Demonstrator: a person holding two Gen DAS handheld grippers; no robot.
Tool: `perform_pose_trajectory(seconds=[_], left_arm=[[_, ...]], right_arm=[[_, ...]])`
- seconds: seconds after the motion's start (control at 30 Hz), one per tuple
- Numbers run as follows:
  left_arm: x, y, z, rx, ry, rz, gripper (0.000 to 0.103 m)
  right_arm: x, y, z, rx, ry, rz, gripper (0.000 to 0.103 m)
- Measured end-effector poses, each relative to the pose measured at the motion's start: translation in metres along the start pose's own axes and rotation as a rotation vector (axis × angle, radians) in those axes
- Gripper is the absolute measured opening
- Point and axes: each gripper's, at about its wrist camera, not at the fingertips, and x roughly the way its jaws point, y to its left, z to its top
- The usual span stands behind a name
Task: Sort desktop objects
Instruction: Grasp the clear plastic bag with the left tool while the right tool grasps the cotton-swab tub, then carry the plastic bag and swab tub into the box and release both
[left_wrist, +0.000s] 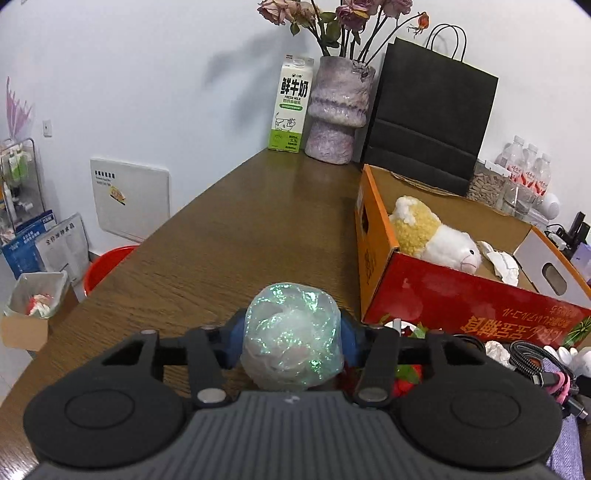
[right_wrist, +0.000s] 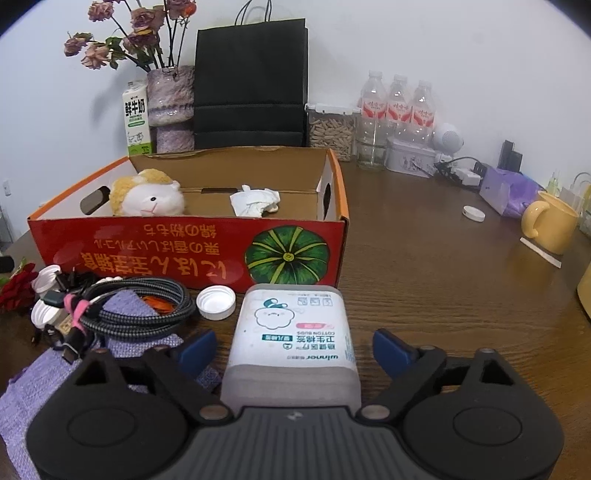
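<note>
Two things are already sitting in the box (right_wrist: 192, 240). My left tool (left_wrist: 291, 345) is pinching the ball (left_wrist: 291, 336); my right tool (right_wrist: 291, 349) is spread around the swab box (right_wrist: 291, 332), with cables (right_wrist: 140, 306) and caps waiting on the surface (right_wrist: 424, 277).

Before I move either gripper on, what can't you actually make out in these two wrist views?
- Left wrist view: the underside of the shimmery wrapped ball is hidden by the left gripper, so table contact is unclear.
- Left wrist view: the red items behind a finger link are mostly covered.
- Right wrist view: the cotton bud box sits between the right gripper pads, near end hidden.
- Right wrist view: the cardboard box front wall hides its floor.
</note>
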Motion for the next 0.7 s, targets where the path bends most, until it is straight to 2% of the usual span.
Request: perform_pose_trajectory(seconds=[0.13, 0.47, 0.7], left_arm=[[-0.002, 0.002, 0.001, -0.014, -0.010, -0.005, 0.043], [-0.006, 0.007, 0.002, -0.028, -0.021, -0.002, 0.039], [-0.012, 0.002, 0.004, -0.002, -0.050, -0.004, 0.031]], right_arm=[[0.002, -0.003, 0.001, 0.011, 0.011, 0.000, 0.065], [0.004, -0.003, 0.003, 0.004, 0.011, 0.014, 0.064], [0.001, 0.000, 0.001, -0.001, -0.004, 0.014, 0.064]])
